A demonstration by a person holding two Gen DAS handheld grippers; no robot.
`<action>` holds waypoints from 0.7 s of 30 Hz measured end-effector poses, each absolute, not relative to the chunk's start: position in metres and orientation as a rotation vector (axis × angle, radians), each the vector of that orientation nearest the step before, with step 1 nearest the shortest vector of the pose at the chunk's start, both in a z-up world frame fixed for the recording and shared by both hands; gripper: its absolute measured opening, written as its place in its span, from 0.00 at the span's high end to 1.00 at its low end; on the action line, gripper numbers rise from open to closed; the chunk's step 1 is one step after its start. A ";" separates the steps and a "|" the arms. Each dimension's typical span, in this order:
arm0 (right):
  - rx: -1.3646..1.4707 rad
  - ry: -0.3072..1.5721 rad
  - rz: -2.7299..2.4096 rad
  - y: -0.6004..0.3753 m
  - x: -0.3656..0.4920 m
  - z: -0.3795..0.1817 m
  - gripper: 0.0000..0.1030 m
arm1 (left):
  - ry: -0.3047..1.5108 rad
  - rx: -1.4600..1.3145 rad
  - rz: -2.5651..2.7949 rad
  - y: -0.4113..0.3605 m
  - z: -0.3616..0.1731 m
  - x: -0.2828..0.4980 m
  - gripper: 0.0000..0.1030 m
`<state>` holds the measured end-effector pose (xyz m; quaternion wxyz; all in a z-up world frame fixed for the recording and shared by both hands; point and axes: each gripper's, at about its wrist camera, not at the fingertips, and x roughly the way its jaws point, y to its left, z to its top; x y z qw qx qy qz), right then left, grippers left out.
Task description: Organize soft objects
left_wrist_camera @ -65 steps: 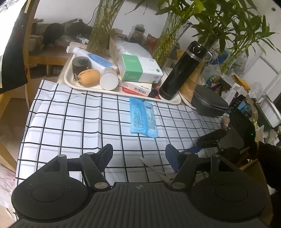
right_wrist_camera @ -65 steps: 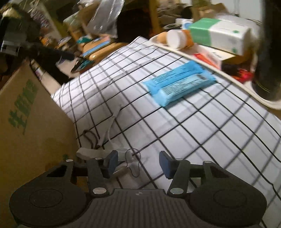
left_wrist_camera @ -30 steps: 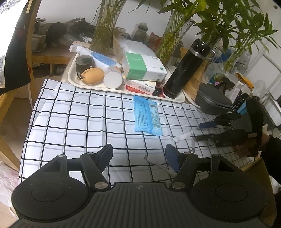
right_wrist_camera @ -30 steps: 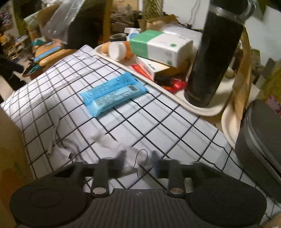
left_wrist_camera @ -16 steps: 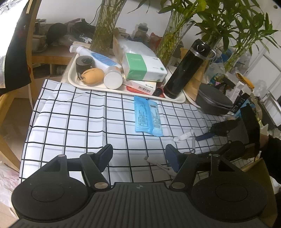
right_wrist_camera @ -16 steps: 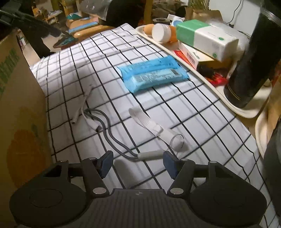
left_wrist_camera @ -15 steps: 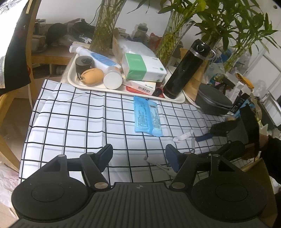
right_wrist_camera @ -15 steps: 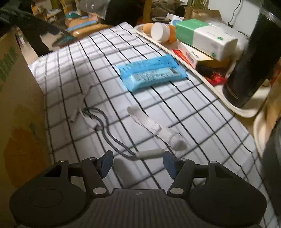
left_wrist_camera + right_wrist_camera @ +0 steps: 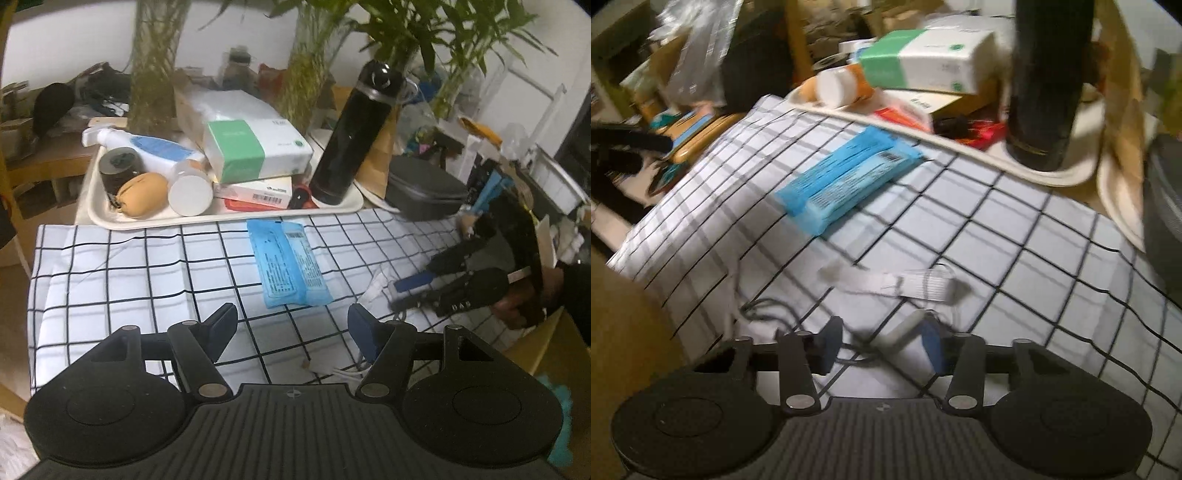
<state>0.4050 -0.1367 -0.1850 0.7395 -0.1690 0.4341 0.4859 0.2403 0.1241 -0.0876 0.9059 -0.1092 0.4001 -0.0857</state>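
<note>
Right gripper, jaws spread, straddles the limp grey cord and white strap on the checked cloth; light, floppy, so pinch the stiffer white end piece; left gripper spread, empty.

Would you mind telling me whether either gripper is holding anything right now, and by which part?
Nothing is held. The left gripper is open over the cloth; the right gripper is open around the white strap, not clamped.
</note>
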 end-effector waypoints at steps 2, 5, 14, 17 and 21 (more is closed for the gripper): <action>-0.448 0.903 1.026 -0.133 0.399 -0.186 0.81 | 0.830 -0.196 -0.210 0.121 -0.092 0.243 0.37; -0.517 0.883 1.006 -0.132 0.395 -0.186 0.90 | 0.832 -0.132 -0.249 0.118 -0.099 0.247 0.37; -0.521 0.891 0.969 -0.162 0.401 -0.175 0.90 | 0.883 -0.035 -0.438 0.113 -0.130 0.267 0.37; -0.456 0.875 0.949 -0.178 0.408 -0.163 0.90 | 0.874 0.084 -0.495 0.101 -0.140 0.267 0.37; -0.409 0.851 0.924 -0.191 0.413 -0.151 0.90 | 0.868 0.140 -0.585 0.098 -0.154 0.268 0.37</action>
